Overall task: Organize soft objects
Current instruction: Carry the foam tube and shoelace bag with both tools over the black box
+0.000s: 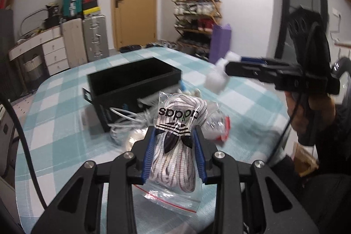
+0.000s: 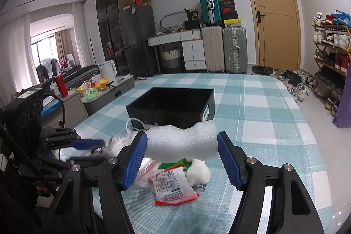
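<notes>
My left gripper point(image 1: 175, 142) is shut on a clear zip bag of white shoelaces with an adidas logo point(image 1: 175, 146), held above the table. My right gripper point(image 2: 182, 146) is shut on a white foam block point(image 2: 182, 144), held above the table; it also shows in the left wrist view point(image 1: 228, 68). An open black box point(image 2: 173, 105) stands on the checked tablecloth beyond both; it also shows in the left wrist view point(image 1: 133, 84). Below the foam lie a red-edged packet point(image 2: 173, 189), a white fluffy ball point(image 2: 199, 172) and a green item point(image 2: 173, 165).
A white cable point(image 1: 125, 120) lies beside the box. The teal checked table point(image 2: 263, 124) extends to the right and far side. The left gripper point(image 2: 87, 144) appears at the left of the right wrist view. Suitcases, drawers and a shoe rack stand beyond the table.
</notes>
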A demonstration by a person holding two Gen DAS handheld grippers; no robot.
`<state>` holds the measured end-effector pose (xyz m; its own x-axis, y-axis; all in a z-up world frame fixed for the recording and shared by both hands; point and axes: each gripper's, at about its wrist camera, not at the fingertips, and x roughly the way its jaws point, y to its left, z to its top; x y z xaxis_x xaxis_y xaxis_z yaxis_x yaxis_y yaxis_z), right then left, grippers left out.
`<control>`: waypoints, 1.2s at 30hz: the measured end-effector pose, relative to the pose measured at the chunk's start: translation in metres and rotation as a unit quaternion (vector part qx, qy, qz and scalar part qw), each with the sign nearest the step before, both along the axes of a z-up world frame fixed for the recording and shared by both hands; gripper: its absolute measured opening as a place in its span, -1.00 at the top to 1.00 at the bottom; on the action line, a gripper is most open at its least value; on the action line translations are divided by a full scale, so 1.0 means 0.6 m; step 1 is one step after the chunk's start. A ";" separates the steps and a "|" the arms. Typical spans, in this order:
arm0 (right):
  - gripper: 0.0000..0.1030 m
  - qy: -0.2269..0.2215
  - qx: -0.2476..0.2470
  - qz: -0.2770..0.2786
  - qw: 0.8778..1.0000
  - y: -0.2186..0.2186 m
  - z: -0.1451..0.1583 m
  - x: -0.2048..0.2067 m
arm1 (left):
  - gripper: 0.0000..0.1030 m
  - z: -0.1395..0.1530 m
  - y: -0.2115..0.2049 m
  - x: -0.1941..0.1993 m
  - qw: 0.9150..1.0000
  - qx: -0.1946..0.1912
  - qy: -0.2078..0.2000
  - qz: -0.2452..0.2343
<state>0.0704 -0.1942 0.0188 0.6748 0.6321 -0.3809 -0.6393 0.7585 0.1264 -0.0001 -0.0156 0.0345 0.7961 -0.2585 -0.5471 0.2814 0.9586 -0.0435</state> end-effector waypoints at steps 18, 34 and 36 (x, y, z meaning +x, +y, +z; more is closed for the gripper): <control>-0.29 -0.021 0.018 -0.027 0.999 0.028 0.040 0.042 | 0.38 0.037 0.102 0.084 0.988 -0.052 -0.029 0.142; -0.29 -0.025 0.020 -0.032 0.999 0.071 0.067 0.124 | 0.37 0.054 0.106 0.162 0.985 -0.069 -0.036 0.155; -0.29 -0.023 0.016 -0.030 0.999 0.079 0.067 0.137 | 0.37 0.053 0.107 0.173 0.985 -0.072 -0.032 0.154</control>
